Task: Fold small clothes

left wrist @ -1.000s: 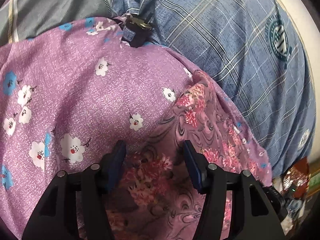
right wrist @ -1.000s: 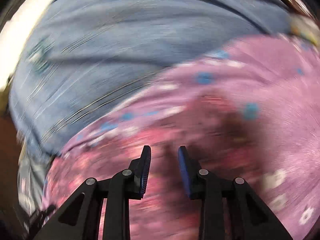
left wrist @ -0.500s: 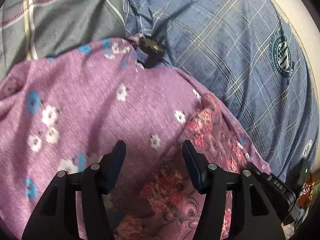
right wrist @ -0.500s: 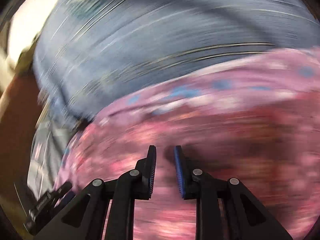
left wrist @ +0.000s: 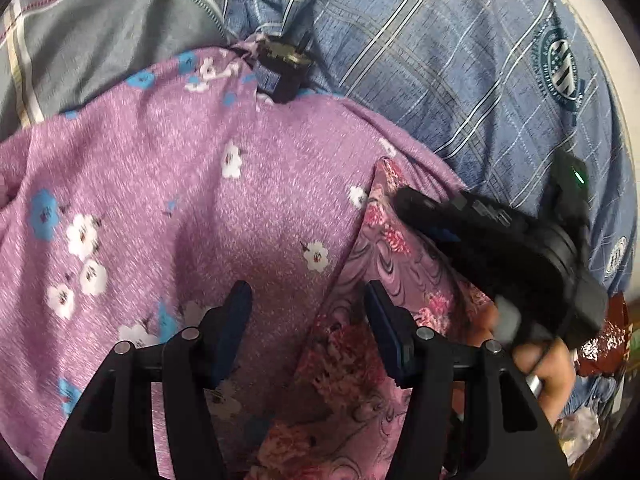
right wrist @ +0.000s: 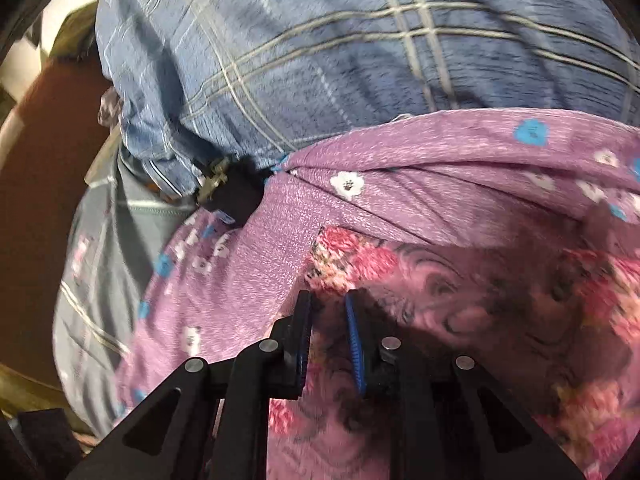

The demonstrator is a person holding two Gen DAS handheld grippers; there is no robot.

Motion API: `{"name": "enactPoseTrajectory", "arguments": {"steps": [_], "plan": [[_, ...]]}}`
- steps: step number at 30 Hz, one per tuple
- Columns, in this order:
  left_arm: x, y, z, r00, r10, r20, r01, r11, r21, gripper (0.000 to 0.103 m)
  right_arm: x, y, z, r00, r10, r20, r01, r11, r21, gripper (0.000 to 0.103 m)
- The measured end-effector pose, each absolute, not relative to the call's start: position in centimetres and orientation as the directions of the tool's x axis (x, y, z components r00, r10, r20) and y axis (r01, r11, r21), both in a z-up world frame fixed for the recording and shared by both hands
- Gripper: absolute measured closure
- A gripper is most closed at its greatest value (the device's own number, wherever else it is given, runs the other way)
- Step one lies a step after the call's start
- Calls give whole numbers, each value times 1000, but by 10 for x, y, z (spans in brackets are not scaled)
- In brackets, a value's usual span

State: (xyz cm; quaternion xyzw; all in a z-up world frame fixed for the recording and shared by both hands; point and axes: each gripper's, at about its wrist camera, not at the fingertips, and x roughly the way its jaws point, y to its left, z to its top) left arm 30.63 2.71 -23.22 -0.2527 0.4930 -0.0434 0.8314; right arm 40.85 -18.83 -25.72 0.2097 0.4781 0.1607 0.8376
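Reaching for the rose-print garment (right wrist: 460, 300) corner, the right tongs (right wrist: 328, 320) have just been closing, nearly together around its edge, while the left tongs (left wrist: 308, 320) hover apart; next, pinch and fold.

Home bedrm: plaid bedsheet (left wrist: 460, 60), clothes (left wrist: 180, 200) piled.

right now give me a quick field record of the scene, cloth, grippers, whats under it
garment: purple cloth with white and blue flowers, spread out with wrinkles
second print: pink floral and swirl fabric, lying on the purple cloth's right part
surface: blue plaid bedsheet, grey plaid fabric beside it
left gripper: open, above the seam between the two prints, nothing gripped
right gripper: jaws narrow and just been closing, at the pink fabric's corner; a grip cannot be confirmed
other: dark clip-like object at the cloth's far edge
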Motion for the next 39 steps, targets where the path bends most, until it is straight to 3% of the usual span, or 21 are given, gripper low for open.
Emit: {"name": "enactPoseTrajectory", "arguments": {"steps": [8, 14, 19, 21, 26, 33, 37, 39], "plan": [[289, -1, -199, 586, -295, -755, -54, 915, -399, 42, 306, -269, -213, 611, 354, -708, -25, 903, 429, 81], [286, -44, -215, 514, -258, -818, 8, 955, -296, 36, 214, -329, -210, 666, 178, -724, 116, 935, 336, 80], [271, -62, -222, 548, -161, -821, 26, 984, -176, 27, 151, -363, -223, 673, 74, -736, 227, 926, 301, 80], [258, -66, -225, 560, -127, -819, 45, 991, -123, 18, 135, -369, -230, 666, 44, -745, 245, 930, 274, 83], [226, -75, -241, 582, -107, -806, 162, 987, -15, 12, 124, -372, -257, 653, 66, -755, 246, 924, 294, 81], [165, -39, -221, 598, -223, -770, 153, 975, -163, 12, 105, -367, -253, 631, 74, -772, 248, 924, 290, 78], [133, -6, -203, 649, -253, -717, 89, 962, -258, 12, 78, -367, -243, 682, 92, -725, 233, 913, 335, 66], [124, 11, -201, 661, -248, -708, 40, 954, -297, 12, 66, -363, -238, 707, 99, -701, 208, 917, 339, 65]]}}
